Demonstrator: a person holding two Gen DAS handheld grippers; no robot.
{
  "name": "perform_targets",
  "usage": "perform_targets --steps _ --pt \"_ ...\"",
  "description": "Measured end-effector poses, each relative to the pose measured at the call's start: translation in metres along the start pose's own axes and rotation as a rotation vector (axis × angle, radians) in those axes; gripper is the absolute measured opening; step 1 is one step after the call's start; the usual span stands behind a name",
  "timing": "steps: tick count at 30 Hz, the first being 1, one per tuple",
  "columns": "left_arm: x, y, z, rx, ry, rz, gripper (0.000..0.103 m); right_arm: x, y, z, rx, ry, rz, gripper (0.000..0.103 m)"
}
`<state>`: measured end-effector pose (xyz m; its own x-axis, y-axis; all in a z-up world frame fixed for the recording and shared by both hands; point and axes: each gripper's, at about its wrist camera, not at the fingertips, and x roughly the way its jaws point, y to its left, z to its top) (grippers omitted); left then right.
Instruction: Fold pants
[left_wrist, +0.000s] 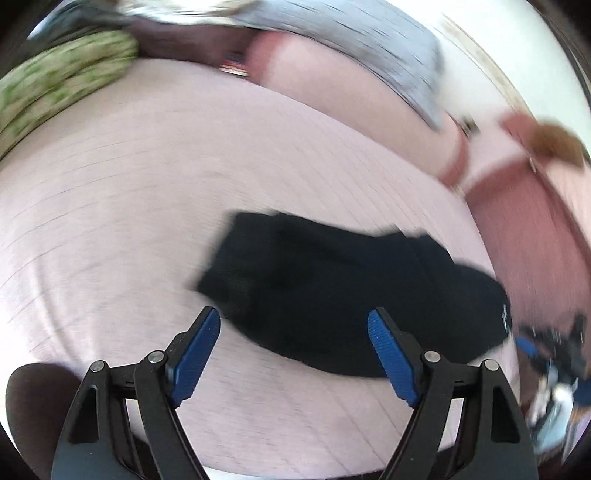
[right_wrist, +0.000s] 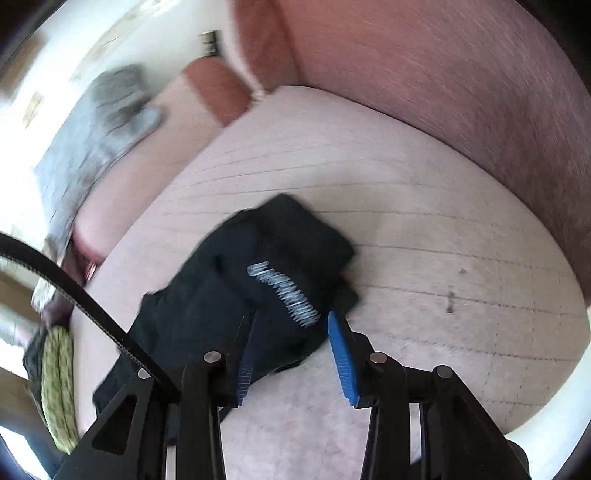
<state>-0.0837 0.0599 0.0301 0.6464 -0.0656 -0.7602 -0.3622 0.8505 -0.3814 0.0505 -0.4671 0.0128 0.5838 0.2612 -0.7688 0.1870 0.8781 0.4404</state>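
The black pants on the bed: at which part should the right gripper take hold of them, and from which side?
Probably the near corner of the black pants, just ahead of the right gripper. The bundle lies folded on the pink sheet, and its free edge faces the open jaws, so a low approach from the near side could pinch the stacked layers together.

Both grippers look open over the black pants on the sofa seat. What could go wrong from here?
1. The black pants already sit in a compact bundle; a careless pinch by the right gripper, open just above them, could drag the layers apart.
2. The black cable crosses beside the bundle and might snag the fabric.
3. Both views are blurred by motion, so the left gripper may misjudge the pants' edge.
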Motion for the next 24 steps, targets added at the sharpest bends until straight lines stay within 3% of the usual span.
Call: perform_targets --steps 4,7,13,14,17,20,24 --pt "0.012 0.031 0.004 -0.101 0.028 0.01 0.082 0.001 0.059 -0.008 -0.169 0.037 0.087 0.044" --pt "0.025 0.026 0.001 -0.081 0.037 -0.022 0.082 0.012 0.128 -0.022 -0.318 0.093 0.195 0.053" --pt "0.052 0.014 0.005 -0.053 0.014 -0.099 0.081 0.061 0.286 -0.075 -0.646 0.344 0.395 0.062" --pt "0.05 0.014 0.004 -0.05 0.006 -0.115 0.075 0.07 0.31 -0.086 -0.693 0.386 0.409 0.062" --pt "0.052 0.022 0.001 -0.049 -0.007 -0.126 0.054 0.102 0.383 -0.124 -0.835 0.51 0.401 0.062" --pt "0.051 0.038 -0.003 -0.121 -0.025 -0.212 0.053 0.137 0.434 -0.154 -0.936 0.608 0.334 0.062" --pt "0.052 0.05 -0.003 -0.177 -0.034 -0.277 0.054 0.181 0.475 -0.197 -1.039 0.681 0.153 0.066"
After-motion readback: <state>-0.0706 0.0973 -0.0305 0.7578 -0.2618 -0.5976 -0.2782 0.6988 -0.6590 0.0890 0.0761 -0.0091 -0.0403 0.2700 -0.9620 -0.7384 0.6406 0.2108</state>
